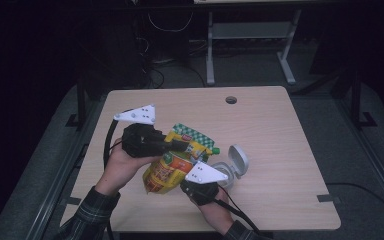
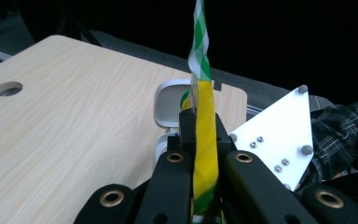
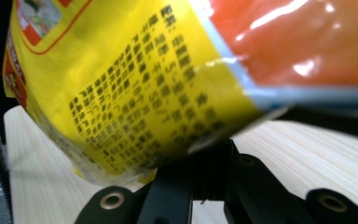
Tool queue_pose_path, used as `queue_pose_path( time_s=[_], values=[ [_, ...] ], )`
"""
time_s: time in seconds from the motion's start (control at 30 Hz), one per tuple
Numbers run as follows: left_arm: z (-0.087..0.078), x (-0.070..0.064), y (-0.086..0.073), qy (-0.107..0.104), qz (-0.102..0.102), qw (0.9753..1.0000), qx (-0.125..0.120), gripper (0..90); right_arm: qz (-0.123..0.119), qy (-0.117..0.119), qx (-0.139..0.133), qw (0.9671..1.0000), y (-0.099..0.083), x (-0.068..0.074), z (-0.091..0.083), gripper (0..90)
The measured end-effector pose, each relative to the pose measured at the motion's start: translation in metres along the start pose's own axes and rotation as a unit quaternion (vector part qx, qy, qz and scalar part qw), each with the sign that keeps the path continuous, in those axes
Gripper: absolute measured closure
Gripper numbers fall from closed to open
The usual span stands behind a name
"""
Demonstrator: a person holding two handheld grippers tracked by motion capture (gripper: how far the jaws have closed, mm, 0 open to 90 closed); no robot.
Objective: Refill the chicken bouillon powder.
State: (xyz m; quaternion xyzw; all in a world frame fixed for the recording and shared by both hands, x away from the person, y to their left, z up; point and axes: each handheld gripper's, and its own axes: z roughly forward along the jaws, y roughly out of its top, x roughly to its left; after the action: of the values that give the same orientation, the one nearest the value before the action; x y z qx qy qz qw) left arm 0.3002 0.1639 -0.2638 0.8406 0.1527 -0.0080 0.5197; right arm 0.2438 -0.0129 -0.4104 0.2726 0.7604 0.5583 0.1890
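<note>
At the left of the high view, the left gripper is held by a hand that comes out of a plaid sleeve. Its jaws are closed on the upper part of a yellow spouted pouch. In the left gripper view, the yellow edge of the pouch is seen pinched between the two black jaws, and a green-and-white checked strip rises above the tips. Just beyond these jaws, a white flip-lid container is seen on the wooden table.

The pouch is held up above the table, tilted, between the two grippers. Its green spout points away from the left gripper, toward the open white container.

The right gripper is placed under the lower end of the pouch. In the right gripper view, the printed yellow side of the pouch lies directly over the jaws, and its bottom corner appears to be clamped between them.
</note>
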Motion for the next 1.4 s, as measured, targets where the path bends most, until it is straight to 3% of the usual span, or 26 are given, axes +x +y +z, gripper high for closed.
queue_pose_path(
  time_s=[0.23, 0.53, 0.73, 0.93, 1.4],
  values=[
    [-0.011, -0.006, -0.002, -0.009, -0.006, 0.9998, -0.015, 90.0, -0.007, -0.013, -0.015, 0.9998, 0.002, 0.000, -0.002, 89.7],
    [-0.018, -0.009, -0.008, -0.010, -0.013, 0.9997, -0.021, 90.0, 0.008, -0.025, -0.018, 0.9995, 0.003, 0.002, -0.002, 89.8],
    [-0.010, -0.007, -0.006, -0.007, -0.010, 0.9999, -0.012, 90.0, 0.000, -0.008, -0.021, 0.9998, -0.001, 0.004, 0.003, 89.8],
    [-0.003, -0.002, -0.001, 0.003, -0.009, 1.0000, -0.002, 90.0, 0.008, 0.006, -0.023, 0.9997, -0.003, 0.004, 0.004, 89.9],
    [0.021, 0.008, 0.006, 0.001, -0.018, 0.9991, 0.037, 90.0, 0.002, 0.021, -0.038, 0.9991, -0.009, 0.013, 0.007, 89.8]
  ],
)
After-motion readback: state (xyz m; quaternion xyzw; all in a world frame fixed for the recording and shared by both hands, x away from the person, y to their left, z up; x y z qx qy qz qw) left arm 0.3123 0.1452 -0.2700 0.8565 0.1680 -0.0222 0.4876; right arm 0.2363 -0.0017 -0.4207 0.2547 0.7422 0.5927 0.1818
